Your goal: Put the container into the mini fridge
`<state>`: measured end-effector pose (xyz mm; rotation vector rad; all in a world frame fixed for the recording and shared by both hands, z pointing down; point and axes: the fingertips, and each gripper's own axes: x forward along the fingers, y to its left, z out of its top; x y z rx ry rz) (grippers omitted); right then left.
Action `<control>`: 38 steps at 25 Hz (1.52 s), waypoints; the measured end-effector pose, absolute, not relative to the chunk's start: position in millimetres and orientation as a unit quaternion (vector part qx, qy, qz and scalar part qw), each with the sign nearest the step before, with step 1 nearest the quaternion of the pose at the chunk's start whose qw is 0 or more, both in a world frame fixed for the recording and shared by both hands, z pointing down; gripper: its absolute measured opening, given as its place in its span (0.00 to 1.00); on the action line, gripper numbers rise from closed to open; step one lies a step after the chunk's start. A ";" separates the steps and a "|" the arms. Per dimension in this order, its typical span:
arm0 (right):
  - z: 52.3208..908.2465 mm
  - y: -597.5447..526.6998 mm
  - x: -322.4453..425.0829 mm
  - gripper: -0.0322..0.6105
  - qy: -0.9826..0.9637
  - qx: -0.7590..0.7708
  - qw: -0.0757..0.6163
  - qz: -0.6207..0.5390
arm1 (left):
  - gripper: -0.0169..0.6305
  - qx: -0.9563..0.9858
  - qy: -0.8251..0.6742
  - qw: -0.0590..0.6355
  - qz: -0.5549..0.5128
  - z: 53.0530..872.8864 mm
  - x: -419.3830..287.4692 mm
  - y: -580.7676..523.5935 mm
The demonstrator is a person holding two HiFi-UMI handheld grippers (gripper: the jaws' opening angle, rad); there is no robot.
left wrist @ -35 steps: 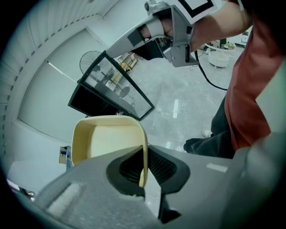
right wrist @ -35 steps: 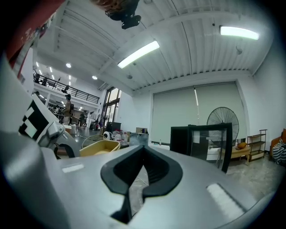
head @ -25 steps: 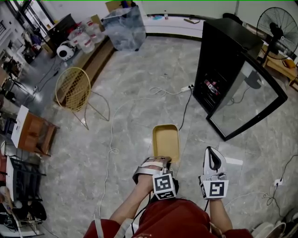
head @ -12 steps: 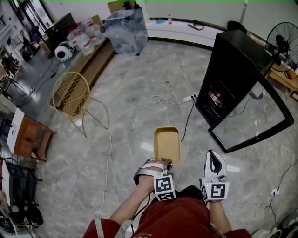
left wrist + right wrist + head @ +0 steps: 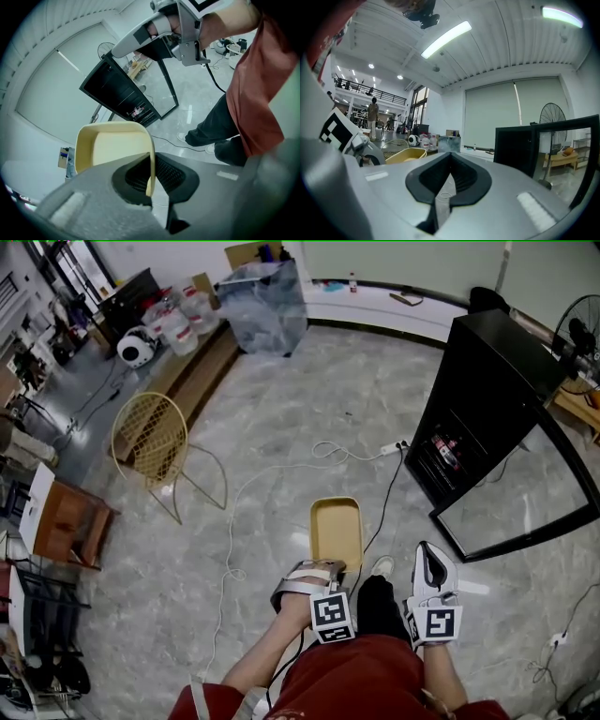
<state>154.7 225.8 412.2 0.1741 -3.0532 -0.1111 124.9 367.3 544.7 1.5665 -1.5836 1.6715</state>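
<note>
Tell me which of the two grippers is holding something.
The left gripper: its jaws are clamped on the yellow container's wall. The right gripper has its jaws together, with nothing between them.

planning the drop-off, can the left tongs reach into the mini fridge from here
Probably not yet: the mini fridge stands open, but well beyond the left tongs holding the container.

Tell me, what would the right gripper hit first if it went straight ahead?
Nothing near: the right gripper points over floor, passing left of the fridge. Probably the far wall, though depth is hard to judge.
</note>
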 end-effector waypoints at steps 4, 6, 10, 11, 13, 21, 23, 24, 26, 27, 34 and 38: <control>419.1 208.9 130.2 0.05 -0.997 0.055 0.046 -0.034 | 0.06 0.554 -0.560 0.184 0.588 548.0 105.5 351.5; 417.0 198.7 117.4 0.05 -0.997 0.055 0.043 -0.035 | 0.06 0.554 -0.559 0.186 0.589 549.1 91.8 342.3; 415.1 167.9 89.8 0.05 -0.997 0.056 0.044 -0.036 | 0.06 0.552 -0.553 0.190 0.594 547.8 56.8 314.8; 414.6 158.0 82.6 0.05 -0.997 0.058 0.047 -0.035 | 0.06 0.554 -0.552 0.191 0.593 545.5 49.1 305.7; 412.5 135.9 67.6 0.05 -0.996 0.063 0.050 -0.035 | 0.06 0.558 -0.548 0.190 0.594 542.1 33.9 284.5; 424.1 52.2 15.0 0.05 -0.995 0.076 0.065 -0.030 | 0.06 0.575 -0.530 0.177 0.598 538.9 -18.8 191.9; 426.1 31.7 3.4 0.05 -0.994 0.080 0.065 -0.024 | 0.06 0.577 -0.526 0.177 0.600 538.3 -31.2 171.6; 427.1 22.2 -2.3 0.05 -0.995 0.080 0.063 -0.021 | 0.06 0.577 -0.524 0.175 0.602 538.2 -37.5 162.0; 430.2 6.5 -12.3 0.05 -0.995 0.078 0.059 -0.015 | 0.06 0.574 -0.522 0.173 0.606 538.7 -48.3 145.6; 432.1 0.3 -16.1 0.05 -0.995 0.076 0.058 -0.013 | 0.06 0.573 -0.521 0.173 0.608 539.3 -52.1 139.7; 433.7 -38.4 -33.6 0.05 -0.995 0.086 0.051 -0.016 | 0.06 0.572 -0.503 0.164 0.627 536.3 -68.1 107.5; 439.9 -54.6 -33.4 0.05 -0.993 0.108 0.051 -0.009 | 0.06 0.578 -0.493 0.151 0.632 535.2 -75.9 88.1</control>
